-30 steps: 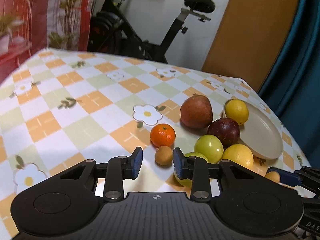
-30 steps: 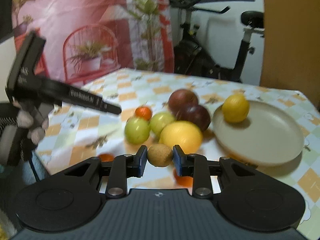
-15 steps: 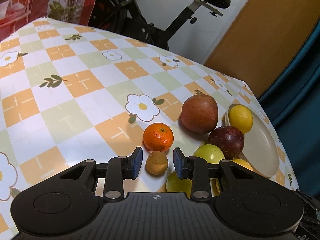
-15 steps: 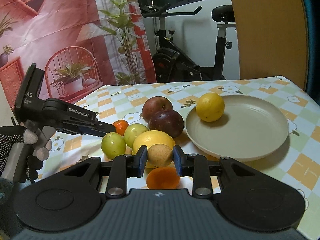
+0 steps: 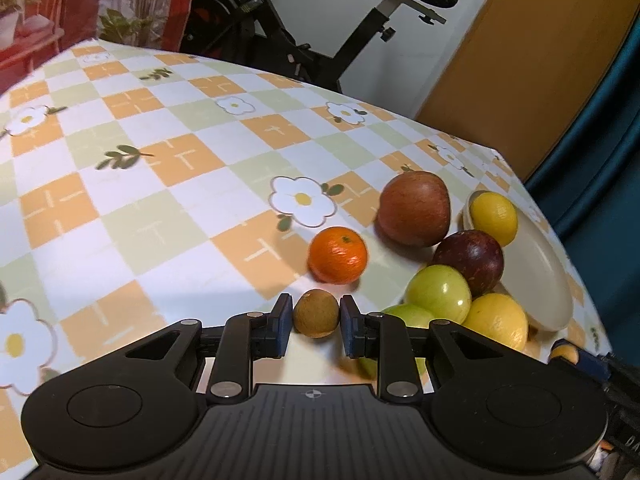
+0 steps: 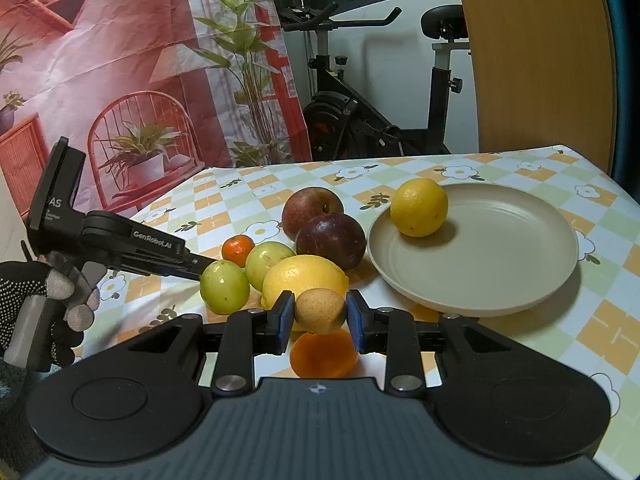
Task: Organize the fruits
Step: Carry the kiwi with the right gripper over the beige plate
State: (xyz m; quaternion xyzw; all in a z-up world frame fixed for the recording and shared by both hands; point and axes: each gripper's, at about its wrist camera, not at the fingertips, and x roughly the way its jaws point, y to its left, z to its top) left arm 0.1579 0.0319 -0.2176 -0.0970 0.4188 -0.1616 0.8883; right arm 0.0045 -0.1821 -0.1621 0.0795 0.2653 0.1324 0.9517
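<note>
My left gripper has its jaws closing, and both blue pads touch a small brown fruit on the checked tablecloth. Just beyond it lie a tangerine, a red apple, a dark purple fruit, two green fruits and a lemon. My right gripper is shut on another small tan fruit, held above an orange fruit. A beige plate at the right holds one yellow citrus.
In the right wrist view a gloved hand holds the left gripper's body, which comes in from the left behind a green fruit. An exercise bike stands past the table's far edge. The table edge runs close behind the plate.
The left gripper sank toward the small brown fruit, and its pads narrowed onto it. The right gripper levelled out, still gripping its tan fruit.
</note>
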